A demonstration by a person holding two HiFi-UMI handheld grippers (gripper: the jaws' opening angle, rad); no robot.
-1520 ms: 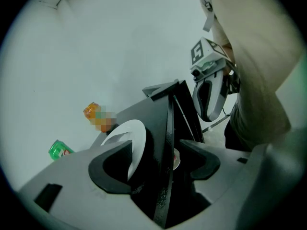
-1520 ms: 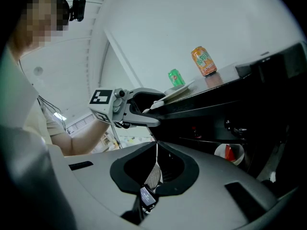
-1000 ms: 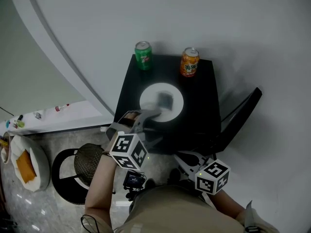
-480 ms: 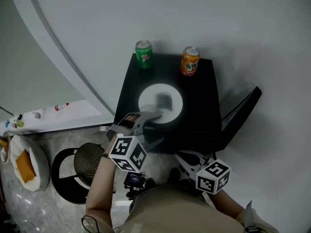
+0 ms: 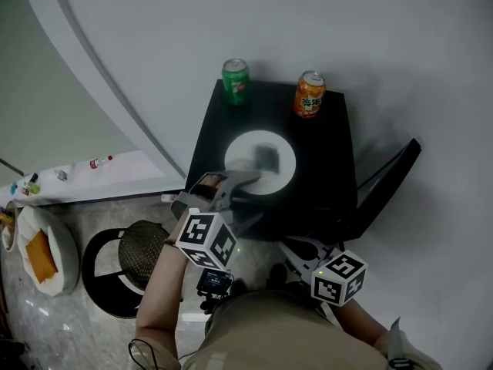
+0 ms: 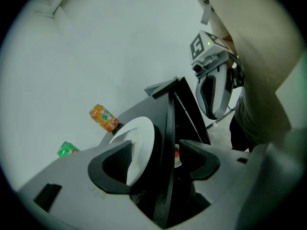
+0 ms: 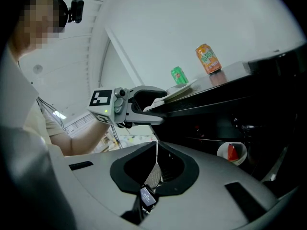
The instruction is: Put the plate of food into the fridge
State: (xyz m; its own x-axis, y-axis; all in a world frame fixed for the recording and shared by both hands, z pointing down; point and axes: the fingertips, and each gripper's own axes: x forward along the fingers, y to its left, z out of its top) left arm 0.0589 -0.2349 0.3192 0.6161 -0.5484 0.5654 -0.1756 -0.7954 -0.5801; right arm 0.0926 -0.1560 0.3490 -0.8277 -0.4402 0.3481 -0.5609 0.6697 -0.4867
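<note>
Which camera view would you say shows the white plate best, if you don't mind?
The head view: the white plate shows nearly whole from above, atop the black fridge. The left gripper view shows it steeply foreshortened, partly behind a jaw. The right gripper view catches only its rim, edge-on.

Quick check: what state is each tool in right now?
Left tool: open, jaws either side of the plate rim, not visibly clamped.
Right tool: shut, empty.
</note>
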